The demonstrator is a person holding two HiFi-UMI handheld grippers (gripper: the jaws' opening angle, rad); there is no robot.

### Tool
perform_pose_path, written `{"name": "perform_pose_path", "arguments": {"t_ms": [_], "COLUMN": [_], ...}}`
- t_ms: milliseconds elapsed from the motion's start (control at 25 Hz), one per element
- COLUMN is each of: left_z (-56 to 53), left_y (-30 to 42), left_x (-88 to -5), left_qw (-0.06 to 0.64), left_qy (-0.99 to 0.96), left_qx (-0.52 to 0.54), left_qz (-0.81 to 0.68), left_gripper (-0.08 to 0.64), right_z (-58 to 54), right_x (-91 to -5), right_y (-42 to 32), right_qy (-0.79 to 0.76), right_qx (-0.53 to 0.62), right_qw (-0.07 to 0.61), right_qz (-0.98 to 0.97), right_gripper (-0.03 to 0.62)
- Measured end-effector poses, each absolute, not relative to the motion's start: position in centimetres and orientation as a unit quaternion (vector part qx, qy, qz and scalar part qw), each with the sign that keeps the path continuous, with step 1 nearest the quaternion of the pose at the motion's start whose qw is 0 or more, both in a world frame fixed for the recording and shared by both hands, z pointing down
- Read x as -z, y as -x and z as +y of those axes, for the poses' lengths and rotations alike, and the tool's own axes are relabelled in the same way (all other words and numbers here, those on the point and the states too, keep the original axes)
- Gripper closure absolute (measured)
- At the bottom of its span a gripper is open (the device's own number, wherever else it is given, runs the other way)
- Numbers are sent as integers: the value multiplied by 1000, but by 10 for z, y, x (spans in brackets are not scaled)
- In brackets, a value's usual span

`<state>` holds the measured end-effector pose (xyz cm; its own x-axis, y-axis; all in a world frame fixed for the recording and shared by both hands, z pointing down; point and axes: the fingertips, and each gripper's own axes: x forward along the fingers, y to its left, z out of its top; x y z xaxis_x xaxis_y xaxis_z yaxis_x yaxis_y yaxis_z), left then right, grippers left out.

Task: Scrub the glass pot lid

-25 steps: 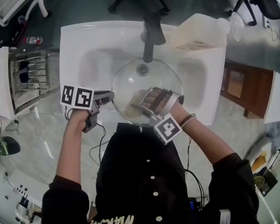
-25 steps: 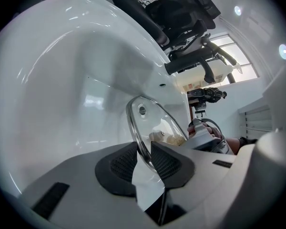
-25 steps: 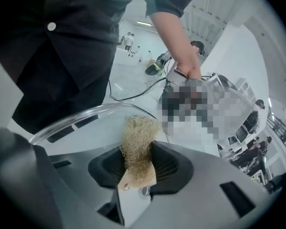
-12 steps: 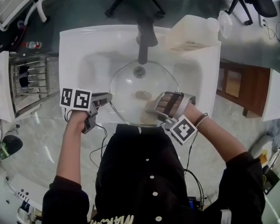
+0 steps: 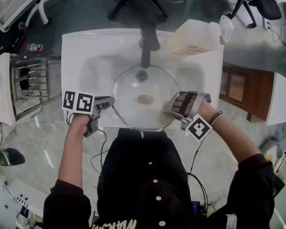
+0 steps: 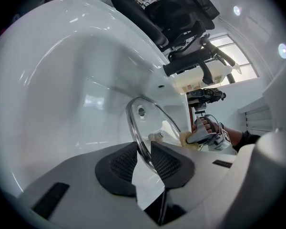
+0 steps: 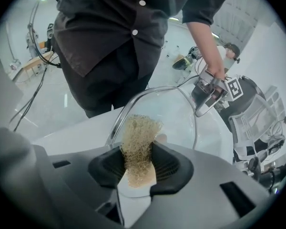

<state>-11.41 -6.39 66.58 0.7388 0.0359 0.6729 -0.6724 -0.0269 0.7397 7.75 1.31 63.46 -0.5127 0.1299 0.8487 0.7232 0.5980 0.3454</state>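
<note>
In the head view, the glass pot lid [image 5: 145,97] lies broad side up over the middle of a white sink [image 5: 81,44]. Its knob [image 5: 145,99] shows at its centre and the drain [image 5: 142,75] shows through the glass toward 12 o'clock. A dark faucet [image 5: 148,42] stands at the lid's 12 o'clock, and a pale plastic jug [image 5: 198,35] rests on the sink's rim toward 1 o'clock. A metal rack [image 5: 31,80] sits beside the sink at its 9 o'clock. The left gripper [image 5: 112,100] meets the lid's edge at about 8 o'clock and the right gripper [image 5: 170,108] meets it at about 4 o'clock, with the person's dark shirt at 6 o'clock. In the left gripper view, the jaws are pressed together on the lid's metal rim, which runs edge-on between the two black pads and rises toward 12 o'clock. The white basin fills the frame behind it, and the right gripper shows beyond the glass at 3 o'clock. In the right gripper view, the jaws are clamped on a tan mesh scrubber [image 7: 136,140], whose free end sticks up toward 12 o'clock against the lid's near edge. The curved glass stretches away behind it, and the left gripper holds the far rim at about 2 o'clock.
</note>
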Motion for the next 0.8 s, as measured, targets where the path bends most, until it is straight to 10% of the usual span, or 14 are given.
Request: {"name": "perform_pose_path", "arguments": {"t_ms": [800], "left_z": [-67], "left_y": [114], "left_x": [-659], "left_qw": [635], "left_qy": [-678], "left_qx": [-275], "left_qz": [-247], "left_gripper": [459], "right_z": [-11], "right_x": [-639], "right_y": [-90], "right_qy": [210], "right_qx": [369], "right_qw": [451], "right_qz": [-785], "right_gripper": [446]}}
